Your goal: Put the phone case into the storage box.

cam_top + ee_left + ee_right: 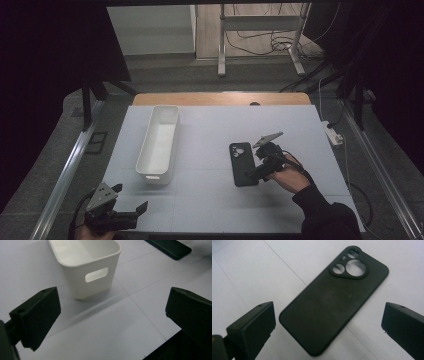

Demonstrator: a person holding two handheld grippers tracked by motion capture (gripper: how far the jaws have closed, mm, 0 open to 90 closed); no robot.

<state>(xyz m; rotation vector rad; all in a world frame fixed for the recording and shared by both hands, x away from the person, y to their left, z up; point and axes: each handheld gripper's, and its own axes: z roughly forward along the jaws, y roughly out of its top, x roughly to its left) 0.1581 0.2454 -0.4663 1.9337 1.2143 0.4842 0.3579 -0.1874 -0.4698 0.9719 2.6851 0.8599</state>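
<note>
A black phone case lies flat on the pale table, camera cut-outs toward the far side; in the right gripper view the phone case sits between and just beyond the two jaws. My right gripper hovers at the case's right edge, open and empty. A white oblong bin stands left of centre; the left gripper view shows the bin's near end with its handle slot. My left gripper is open near the table's front left corner, short of the bin.
The table mat is bare between the two grippers. A wooden strip runs along the far edge. A white power strip lies off the right side. Metal rails flank the table.
</note>
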